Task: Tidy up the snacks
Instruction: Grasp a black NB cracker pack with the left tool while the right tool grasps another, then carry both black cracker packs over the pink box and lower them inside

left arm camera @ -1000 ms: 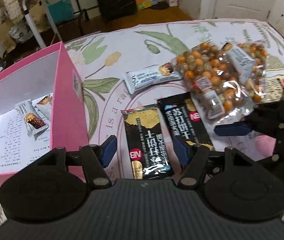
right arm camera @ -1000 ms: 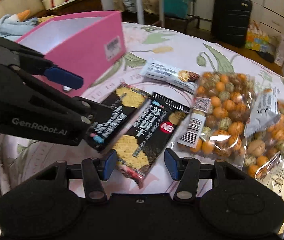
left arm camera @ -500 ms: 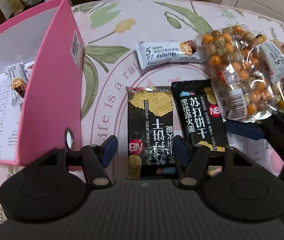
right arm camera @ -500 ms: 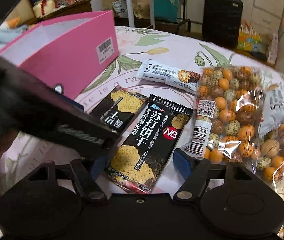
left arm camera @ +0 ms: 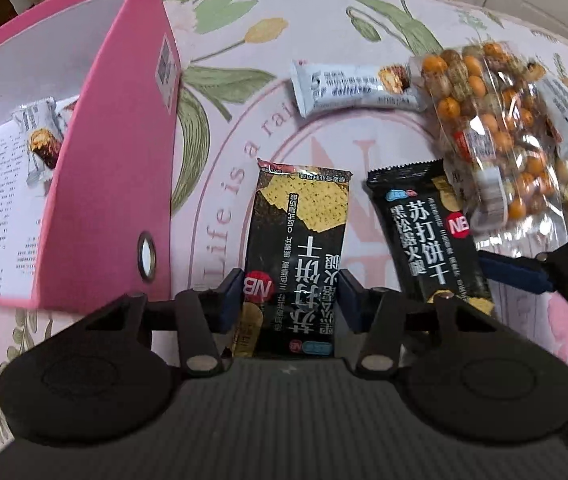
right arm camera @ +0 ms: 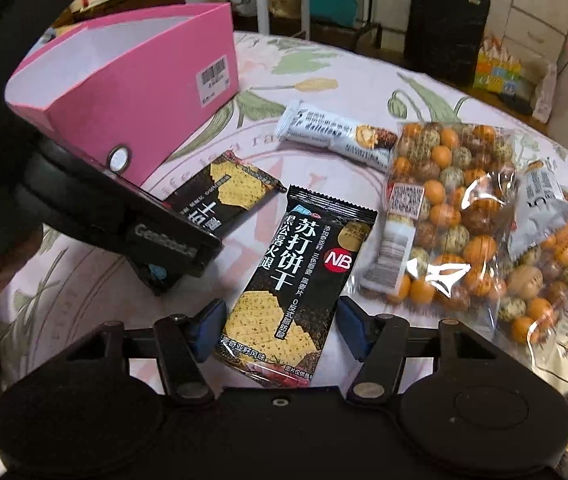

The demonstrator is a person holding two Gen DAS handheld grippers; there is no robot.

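Note:
Two black soda-cracker packets lie side by side on the floral tablecloth. My left gripper (left arm camera: pixel 290 300) is open, its blue pads on either side of the left packet (left arm camera: pixel 300 240), close to its edges. My right gripper (right arm camera: pixel 279 326) is open and straddles the near end of the right packet (right arm camera: pixel 296 280), which also shows in the left wrist view (left arm camera: pixel 428 232). The left packet (right arm camera: pixel 223 196) is partly hidden by the left gripper's body in the right wrist view. A pink box (left arm camera: pixel 115 152) stands to the left, holding white snack bars (left arm camera: pixel 39 140).
A white snack bar (left arm camera: pixel 348 84) lies beyond the packets. Clear bags of orange and speckled coated nuts (right arm camera: pixel 444 216) lie to the right, with another white bar (right arm camera: pixel 536 208) on them. Chairs, a black suitcase (right arm camera: pixel 444 24) and clutter stand beyond the table.
Both grippers have come down and forward over the cracker packets. The left pads have narrowed around the left packet. The right gripper now straddles the right packet.

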